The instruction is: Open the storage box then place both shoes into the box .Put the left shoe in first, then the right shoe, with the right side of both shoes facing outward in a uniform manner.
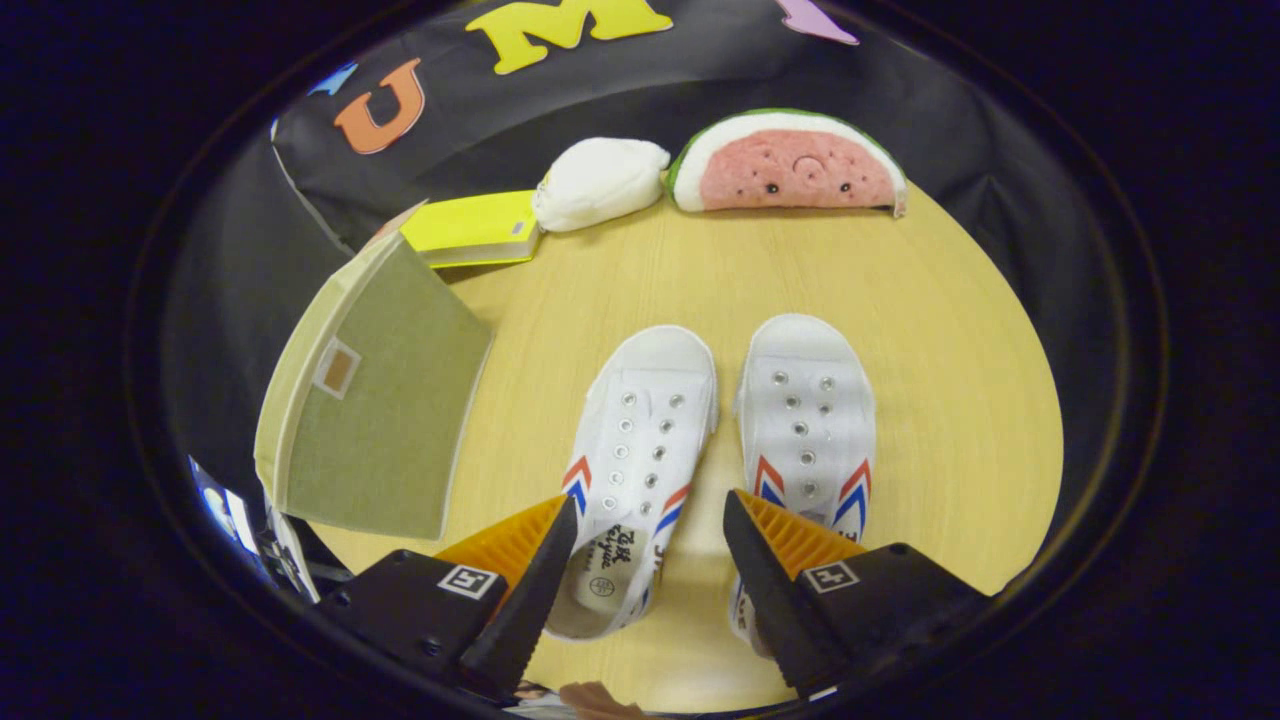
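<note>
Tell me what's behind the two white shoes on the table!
Beyond the white canvas shoes, at the round wooden table's far edge, sit a watermelon-slice plush, a white plush lump and a yellow flat box. The open tongs cover the shoes' heels.

Right shoe point(805, 420) heel behind tongs point(650, 520) finger, insole print illegible

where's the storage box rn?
In the gripper view, the olive storage box sits closed on the table, left of the left shoe and beyond the open gripper, near the yellow book.
</note>
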The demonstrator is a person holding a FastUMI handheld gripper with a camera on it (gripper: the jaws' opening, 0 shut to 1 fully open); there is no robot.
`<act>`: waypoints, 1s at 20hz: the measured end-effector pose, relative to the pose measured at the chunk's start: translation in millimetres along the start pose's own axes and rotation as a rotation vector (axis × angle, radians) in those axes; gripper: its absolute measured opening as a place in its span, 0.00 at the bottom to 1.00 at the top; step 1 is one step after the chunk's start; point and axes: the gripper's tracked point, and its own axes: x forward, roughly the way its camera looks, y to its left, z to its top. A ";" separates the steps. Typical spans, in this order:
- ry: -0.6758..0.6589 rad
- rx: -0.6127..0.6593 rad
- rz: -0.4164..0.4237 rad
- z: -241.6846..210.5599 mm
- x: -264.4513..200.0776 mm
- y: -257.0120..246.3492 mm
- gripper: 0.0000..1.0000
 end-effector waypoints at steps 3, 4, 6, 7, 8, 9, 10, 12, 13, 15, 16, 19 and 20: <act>0.065 0.036 -0.030 -2.6 14.9 -4.8 0.84; 0.081 0.044 -0.043 -1.7 22.4 -9.0 0.79; 0.126 0.056 -0.008 -3.6 29.8 -3.4 0.51; 0.128 0.031 0.001 -1.4 33.1 -3.4 0.37; 0.132 0.034 0.008 -0.4 33.3 -5.7 0.28; 0.138 0.046 0.015 -2.0 30.9 -3.9 0.22; 0.141 0.071 0.032 -1.6 29.8 -3.9 0.20; 0.145 0.130 0.076 -1.8 25.9 -4.2 0.11; 0.161 0.146 0.089 -4.2 21.4 -4.7 0.08; 0.177 0.187 0.133 -6.4 7.8 0.3 0.07; 0.170 0.202 0.150 -3.9 -0.6 3.6 0.07; 0.116 0.191 0.145 9.4 -32.4 12.3 0.06; 0.100 0.176 0.134 14.1 -43.6 17.7 0.06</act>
